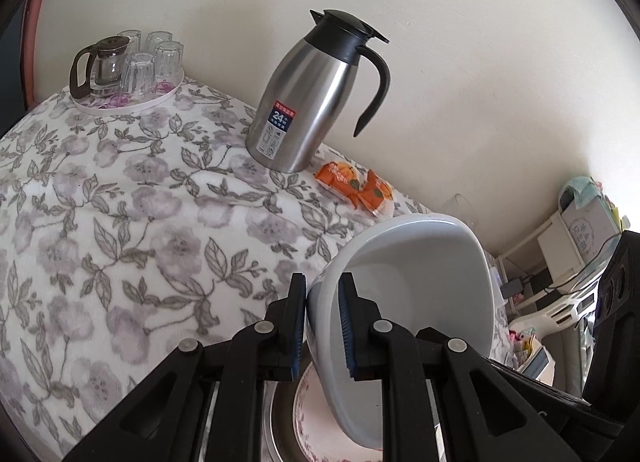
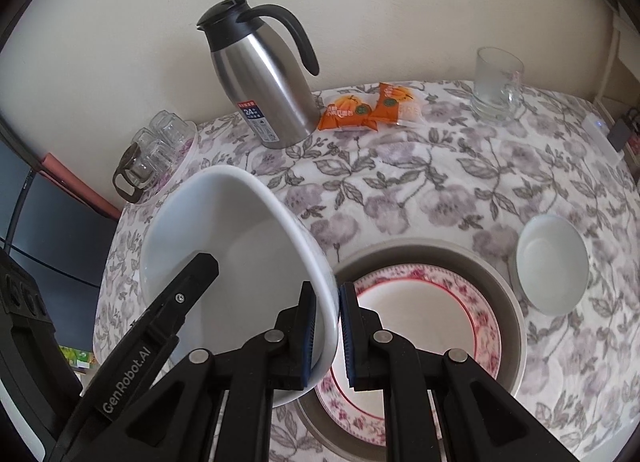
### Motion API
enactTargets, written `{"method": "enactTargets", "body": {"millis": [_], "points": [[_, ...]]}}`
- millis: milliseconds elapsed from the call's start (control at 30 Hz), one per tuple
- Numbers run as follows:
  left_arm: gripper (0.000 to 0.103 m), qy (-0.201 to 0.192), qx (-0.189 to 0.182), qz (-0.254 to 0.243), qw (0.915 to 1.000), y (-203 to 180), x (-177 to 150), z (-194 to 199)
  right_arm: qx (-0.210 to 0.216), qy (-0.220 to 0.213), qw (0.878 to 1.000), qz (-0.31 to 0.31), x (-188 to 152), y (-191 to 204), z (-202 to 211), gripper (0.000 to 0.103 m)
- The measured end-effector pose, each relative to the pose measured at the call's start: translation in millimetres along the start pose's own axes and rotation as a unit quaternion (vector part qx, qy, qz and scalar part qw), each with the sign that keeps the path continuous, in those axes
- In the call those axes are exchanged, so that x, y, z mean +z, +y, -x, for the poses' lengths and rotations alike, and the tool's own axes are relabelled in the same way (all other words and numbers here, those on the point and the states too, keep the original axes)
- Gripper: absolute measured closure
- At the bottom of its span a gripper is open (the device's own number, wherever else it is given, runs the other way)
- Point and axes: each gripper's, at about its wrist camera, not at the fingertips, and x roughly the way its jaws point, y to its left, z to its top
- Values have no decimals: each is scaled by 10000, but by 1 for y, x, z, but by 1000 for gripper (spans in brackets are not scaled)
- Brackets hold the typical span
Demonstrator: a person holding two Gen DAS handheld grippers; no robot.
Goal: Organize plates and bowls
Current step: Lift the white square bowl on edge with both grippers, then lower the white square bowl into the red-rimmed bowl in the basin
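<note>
White and tilted, the big bowl (image 2: 224, 246) fills the left-centre of the right wrist view, and both tools have it. The right gripper (image 2: 324, 326) pinches its rim at bottom centre, one pad inside, one outside; the left gripper (image 1: 324, 322) nips the opposite rim, its black arm reaching in from lower left. Beneath, at lower right, a floral plate (image 2: 420, 326) lies in a grey dish (image 2: 508, 302), and a small white bowl (image 2: 552, 266) sits just beside that on the flowered cloth (image 2: 400, 190). Steel flask (image 2: 268, 78) upper centre, orange packets (image 2: 372, 106) beside it, glass mug (image 2: 496, 82) upper right, tray of glasses (image 1: 128, 62) far left.
</note>
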Motion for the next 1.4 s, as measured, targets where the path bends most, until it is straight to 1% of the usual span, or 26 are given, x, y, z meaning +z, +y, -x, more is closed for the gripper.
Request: {"method": "enactTargets", "body": {"millis": [233,400,500,767,967,1267,1400], "points": [[86,112,51,-95,9999,-8,-13,2,187,25,9995,-242,-17,-19,1,90],[86,183,53,-195,9996,-14,-20,1,423,79,9977,-524,-29,-37,-5,90],[86,223,43,-299,9993,-21,-23,-2,480,11,9968,-642,-34,-46,-4,90],[86,309,87,-571,9979,-41,-31,-8,483,-223,9949,-862,-45,-65,4,88],[86,384,95,-702,9968,-50,-37,-12,407,-254,9952,-850,-49,-72,5,88],[86,572,179,-860,9945,-60,-45,-25,382,-117,9939,-1030,-56,-86,-1,88],[86,664,238,-842,9940,-59,-48,-32,386,-16,9935,-1069,-58,-90,-8,88]]}}
